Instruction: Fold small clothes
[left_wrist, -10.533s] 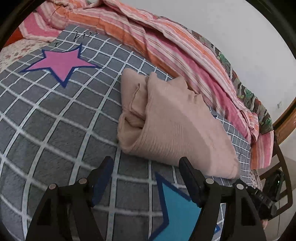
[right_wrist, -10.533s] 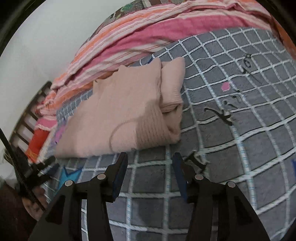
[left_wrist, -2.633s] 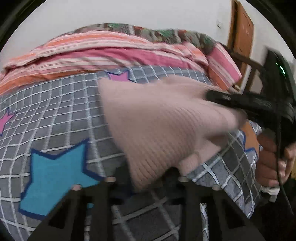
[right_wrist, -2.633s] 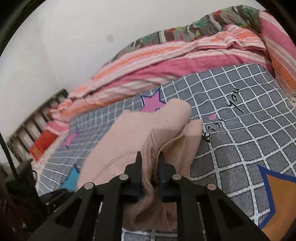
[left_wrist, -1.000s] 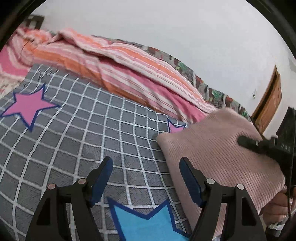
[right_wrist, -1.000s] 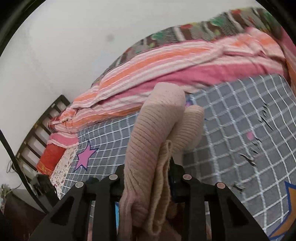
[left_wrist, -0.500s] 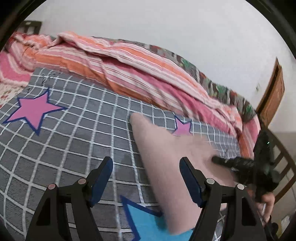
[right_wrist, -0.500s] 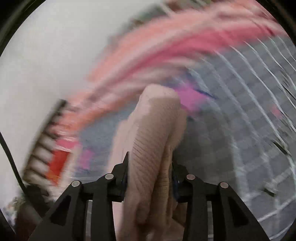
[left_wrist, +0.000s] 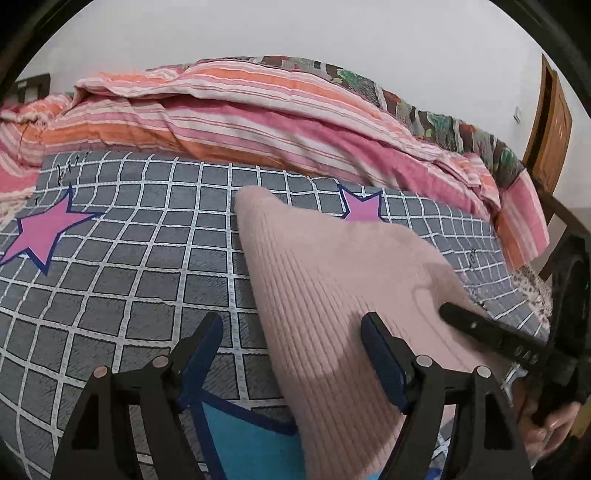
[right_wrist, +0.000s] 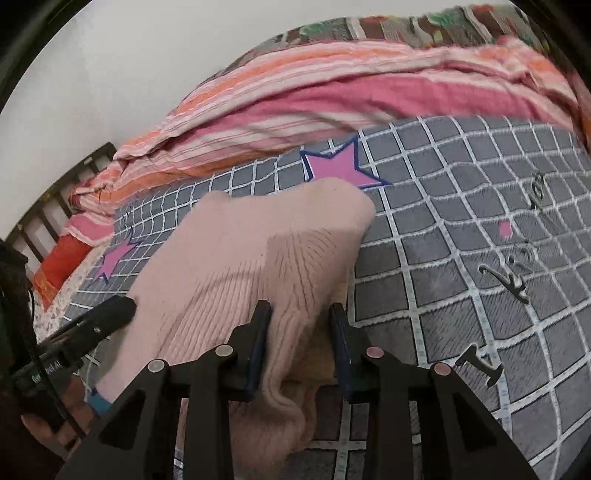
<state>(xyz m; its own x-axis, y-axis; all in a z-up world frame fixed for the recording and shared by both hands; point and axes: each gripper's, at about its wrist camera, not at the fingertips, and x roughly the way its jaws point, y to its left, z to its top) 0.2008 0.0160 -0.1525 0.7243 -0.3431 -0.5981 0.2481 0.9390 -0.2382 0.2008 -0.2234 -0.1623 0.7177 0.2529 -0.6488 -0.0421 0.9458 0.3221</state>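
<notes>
**Pink sweater folded and down on the bed, one side still pinched**

Starting at the right tongs: they're narrowed around a bunched edge of the pale pink ribbed knit sweater, fabric squeezed between the two blue-padded fingers, so that grip hasn't been let go yet. The left tongs are spread wide and holding nothing; the right-hand finger sits over the sweater's near edge, the other over bare cover, and I can't tell if either actually touches.

Moving outward, the sweater lies as a fairly compact folded bundle on the grey bed cover with the white grid and pink stars. In the left view it runs from about 12 o'clock of the tongs down toward 4 o'clock, where the other tool comes in. One pink star peeks out just past its far corner at 12 o'clock in the right view. A striped pink-and-orange quilt is heaped along the far side of the bed.

My read: folding looks basically done. What's left is releasing that pinch and maybe flattening the lumpy near edge, which looks a bit bunched.
</notes>
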